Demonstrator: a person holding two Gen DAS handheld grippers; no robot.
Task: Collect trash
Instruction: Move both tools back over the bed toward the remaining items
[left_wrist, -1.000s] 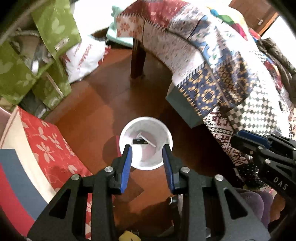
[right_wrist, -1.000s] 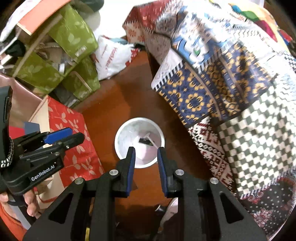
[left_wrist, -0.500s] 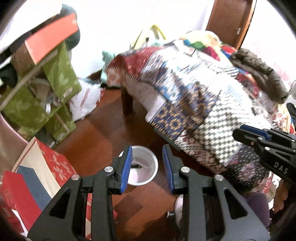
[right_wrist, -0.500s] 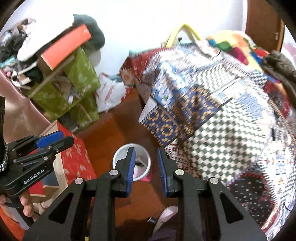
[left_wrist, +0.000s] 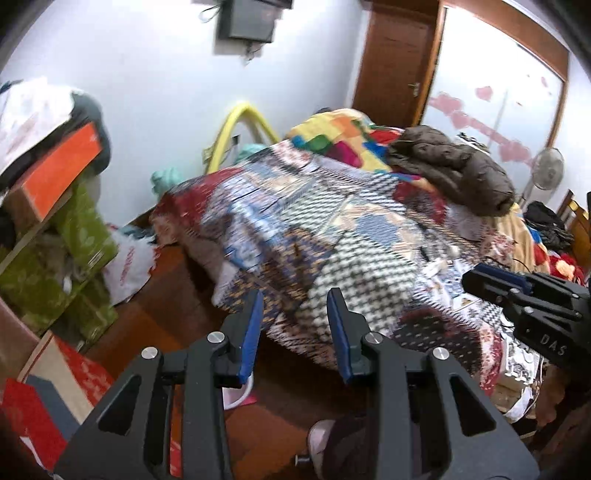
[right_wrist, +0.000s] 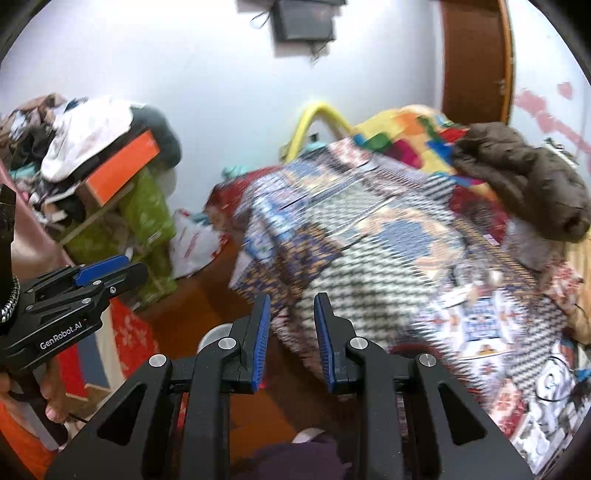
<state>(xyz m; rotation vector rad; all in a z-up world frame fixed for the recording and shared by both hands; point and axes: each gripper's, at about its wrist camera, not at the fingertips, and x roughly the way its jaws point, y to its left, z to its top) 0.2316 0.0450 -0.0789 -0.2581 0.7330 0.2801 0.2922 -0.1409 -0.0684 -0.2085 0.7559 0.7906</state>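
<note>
The left gripper stands with its blue-padded jaws partly apart and nothing between them; its jaws have just been opening a little. The right gripper has its jaws closer together, a narrow gap showing, and it too holds nothing. Both point out over the near edge of the bed, whose patchwork quilt hangs toward the wooden floor. The white trash bin sits on the floor below and behind the fingers: in the right wrist view only a curve of its rim shows just left of the left finger, and in the left wrist view a sliver of it shows under the left finger; what lies in it cannot be seen. On the quilt well beyond the tips, toward the bed's right side, lie a few small pale scraps, too blurred to identify. A brown jacket lies further up the bed. Green boxes are stacked against the wall at left.
</note>
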